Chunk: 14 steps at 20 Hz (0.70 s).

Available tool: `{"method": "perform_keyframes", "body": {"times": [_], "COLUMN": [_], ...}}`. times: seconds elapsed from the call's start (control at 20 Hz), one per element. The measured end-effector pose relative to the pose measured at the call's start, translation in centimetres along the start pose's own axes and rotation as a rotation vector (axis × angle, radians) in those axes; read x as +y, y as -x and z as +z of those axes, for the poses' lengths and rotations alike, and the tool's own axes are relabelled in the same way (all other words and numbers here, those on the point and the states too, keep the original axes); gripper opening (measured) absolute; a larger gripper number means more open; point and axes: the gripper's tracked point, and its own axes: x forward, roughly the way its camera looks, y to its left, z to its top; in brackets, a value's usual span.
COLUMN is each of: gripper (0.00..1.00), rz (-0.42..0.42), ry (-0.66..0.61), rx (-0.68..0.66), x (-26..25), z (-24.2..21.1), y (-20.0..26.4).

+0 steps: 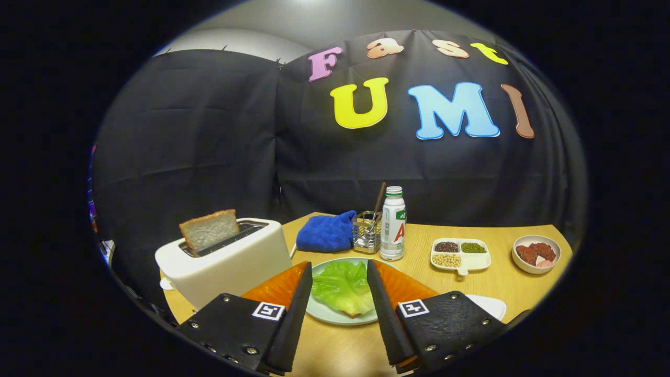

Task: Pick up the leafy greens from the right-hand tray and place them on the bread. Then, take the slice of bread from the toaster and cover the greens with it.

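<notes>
A pale green plate [319, 312] lies on the wooden table just ahead of my fingers. On it, leafy greens [343, 285] cover a slice of bread, of which a brown corner [350, 314] peeks out at the near side. My gripper [339, 272] is open above the plate, with the greens seen in the gap between the fingers and nothing held. To the left stands a white toaster [225, 264]. A slice of bread [209, 229] sticks up out of its slot.
Beyond the plate are a blue cloth [325, 231], a wire holder with sticks [367, 235] and a white bottle [392, 224]. Further right sit a divided dish of beans [460, 254] and a bowl of meat pieces [536, 253]. A white tray edge [492, 305] shows by the right finger.
</notes>
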Motion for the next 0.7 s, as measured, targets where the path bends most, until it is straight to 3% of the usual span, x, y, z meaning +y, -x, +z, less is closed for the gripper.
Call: {"method": "perform_keyframes", "body": {"times": [0.35, 0.7], "gripper": [0.65, 0.64], "rz": [-0.008, 0.066], "ry": [0.125, 0.098], "rx": [-0.137, -0.117], "x": [9.9, 17.6], "z": [2.3, 2.3], "y": [1.7, 0.5]}}
